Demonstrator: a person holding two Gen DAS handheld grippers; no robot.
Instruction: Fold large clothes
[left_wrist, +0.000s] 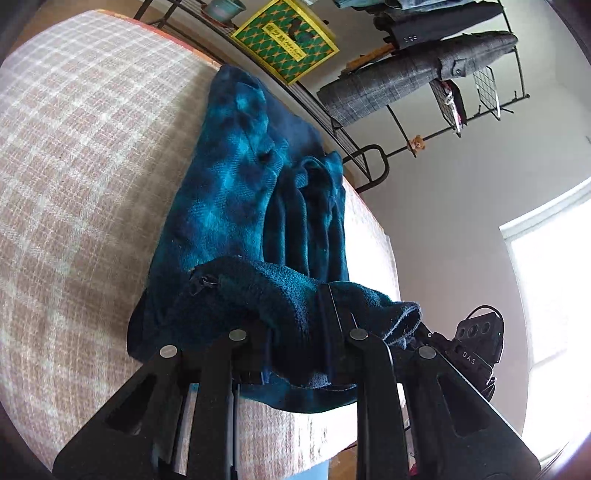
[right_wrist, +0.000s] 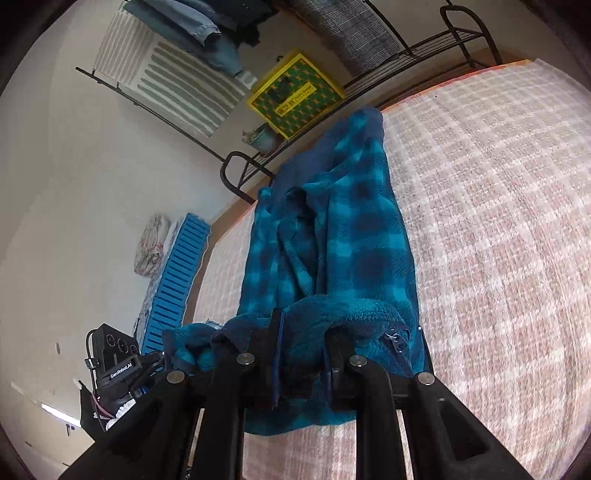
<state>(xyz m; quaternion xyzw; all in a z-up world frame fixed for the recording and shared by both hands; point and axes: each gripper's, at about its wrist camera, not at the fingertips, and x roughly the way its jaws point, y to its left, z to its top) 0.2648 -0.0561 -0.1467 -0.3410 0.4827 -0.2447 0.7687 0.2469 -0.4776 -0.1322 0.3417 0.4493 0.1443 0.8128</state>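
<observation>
A teal and navy plaid fleece garment (left_wrist: 229, 177) lies lengthwise on the checked pink-beige bed cover (left_wrist: 74, 166), folded into a long strip. My left gripper (left_wrist: 295, 332) is shut on the garment's near hem, which bunches over the fingers. My right gripper (right_wrist: 299, 354) is shut on the same near edge of the garment (right_wrist: 354, 240), the cloth draped over its fingers beside a zipper pull (right_wrist: 397, 338). Each gripper shows in the other's view: the right one (left_wrist: 476, 339) and the left one (right_wrist: 114, 365).
A black metal clothes rack (left_wrist: 369, 162) with hanging jackets stands past the bed's far edge, with a yellow-green box (left_wrist: 288, 40) and a pot (left_wrist: 221, 9) on its shelf. A blue slatted crate (right_wrist: 177, 273) leans by the wall. A bright window (left_wrist: 554, 295) is at the right.
</observation>
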